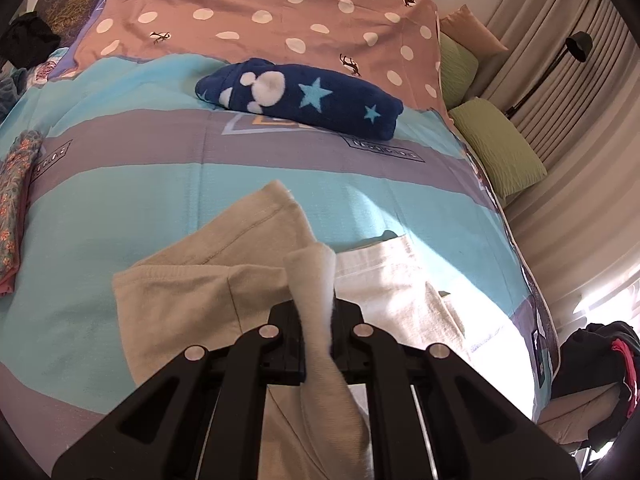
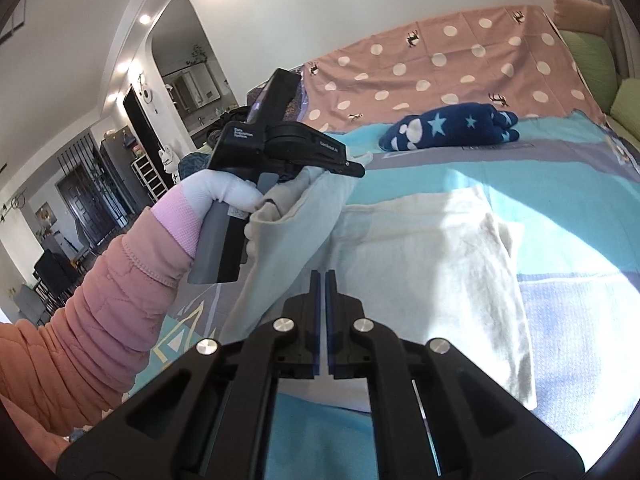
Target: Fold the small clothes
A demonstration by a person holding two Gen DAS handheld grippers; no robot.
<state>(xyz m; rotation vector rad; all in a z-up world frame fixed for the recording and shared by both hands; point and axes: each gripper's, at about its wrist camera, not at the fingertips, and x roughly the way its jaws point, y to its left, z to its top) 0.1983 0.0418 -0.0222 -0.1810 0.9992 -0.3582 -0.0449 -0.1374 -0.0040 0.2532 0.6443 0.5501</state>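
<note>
The cream cotton garment [image 1: 200,280] is clamped in the left gripper [image 1: 318,312] fingers, lifted over the turquoise-and-grey bed cover [image 1: 120,184]. The right gripper [image 2: 322,280] fingers are together, empty, above its flat part. Beyond lies a folded navy star-print fleece [image 1: 304,96].

The right gripper [image 2: 322,280] hangs closed and empty over a cream garment [image 2: 432,264] on the bed [image 2: 560,184]. The left gripper [image 2: 352,168] pinches the garment's lifted edge.
</note>
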